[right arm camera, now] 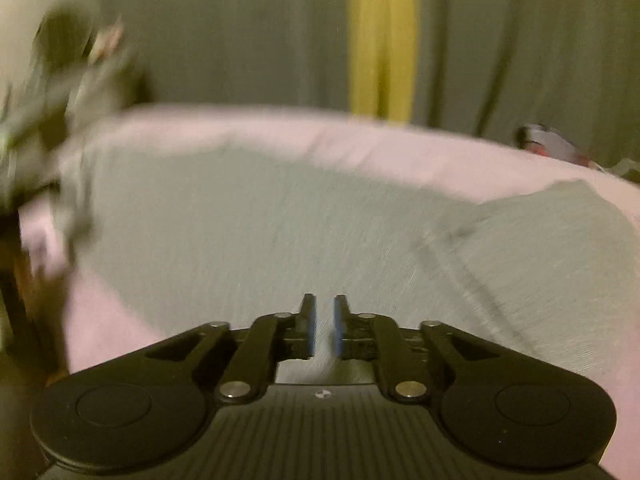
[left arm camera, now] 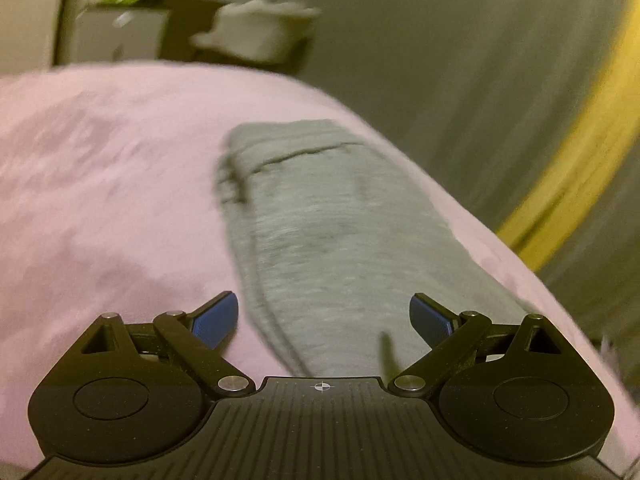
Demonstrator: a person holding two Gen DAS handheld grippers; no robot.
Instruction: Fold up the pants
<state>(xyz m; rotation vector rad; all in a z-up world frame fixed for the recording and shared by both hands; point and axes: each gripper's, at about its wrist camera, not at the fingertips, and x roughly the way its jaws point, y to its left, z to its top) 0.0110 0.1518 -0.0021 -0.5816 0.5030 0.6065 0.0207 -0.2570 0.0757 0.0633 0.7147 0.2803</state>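
Just ahead of right tool (right arm camera: 322,326): pants (right arm camera: 256,240).

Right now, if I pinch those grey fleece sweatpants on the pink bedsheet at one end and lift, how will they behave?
The grey fleece sweatpants would probably drape and sag, since they lie limp with soft creases. They look thick and doubled over, so likely bulky yet fairly light. The fuzzy knit on the pink bedsheet suggests they would drag, not slide.

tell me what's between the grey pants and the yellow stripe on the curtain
In the left wrist view, only a strip of pink sheet separates the grey pants from the curtain's yellow stripe.
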